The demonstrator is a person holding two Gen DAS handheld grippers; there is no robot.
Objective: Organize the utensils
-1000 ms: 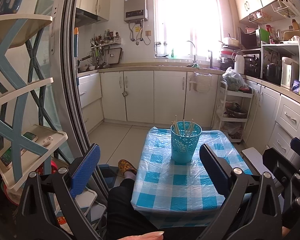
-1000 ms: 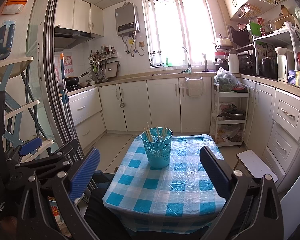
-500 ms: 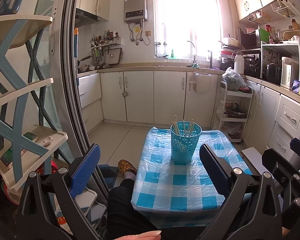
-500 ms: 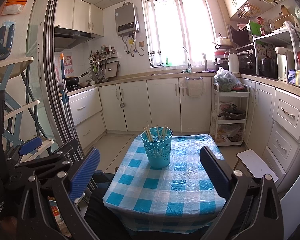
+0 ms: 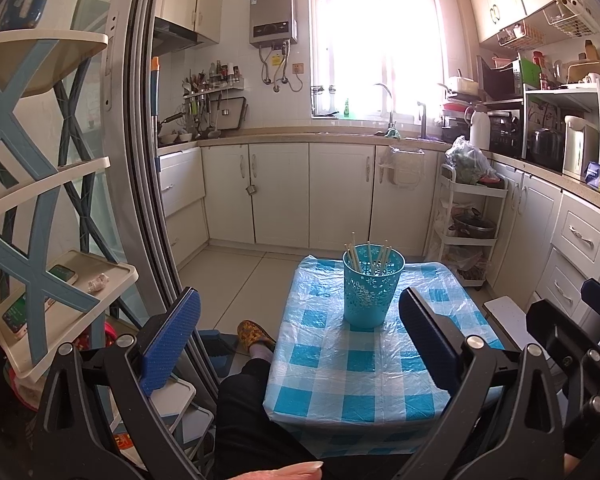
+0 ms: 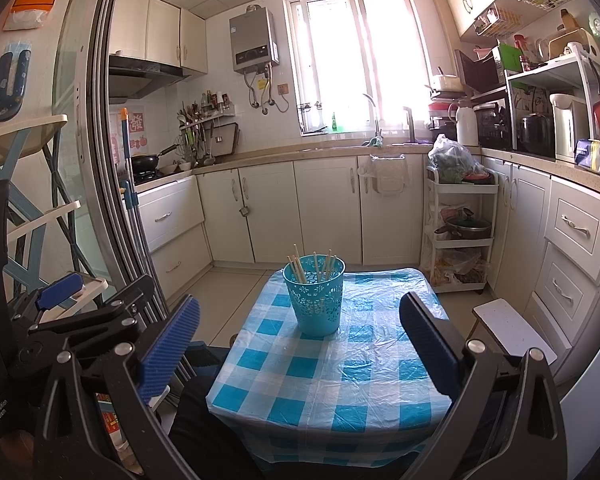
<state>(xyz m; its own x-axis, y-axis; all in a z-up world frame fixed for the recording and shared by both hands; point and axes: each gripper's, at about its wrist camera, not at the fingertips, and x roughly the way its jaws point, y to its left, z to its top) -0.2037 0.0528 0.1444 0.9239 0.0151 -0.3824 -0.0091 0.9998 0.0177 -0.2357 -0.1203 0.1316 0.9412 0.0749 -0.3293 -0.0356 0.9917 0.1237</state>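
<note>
A teal perforated cup (image 5: 371,286) (image 6: 315,295) stands on the far half of a small table with a blue-and-white checked cover (image 5: 364,364) (image 6: 332,364). Several wooden chopsticks (image 5: 356,258) (image 6: 298,268) stand upright in the cup. My left gripper (image 5: 300,316) is open and holds nothing, held back from the table's near edge. My right gripper (image 6: 300,320) is likewise open and holds nothing, well short of the cup. Each gripper shows at the edge of the other's view.
A person's dark-clothed leg (image 5: 244,412) and slippered foot (image 5: 254,334) lie left of the table. A shelf rack (image 5: 40,280) and sliding door frame (image 5: 148,184) stand at left. White cabinets (image 6: 572,256), a trolley (image 6: 460,224) and a white stool (image 6: 512,330) stand at right.
</note>
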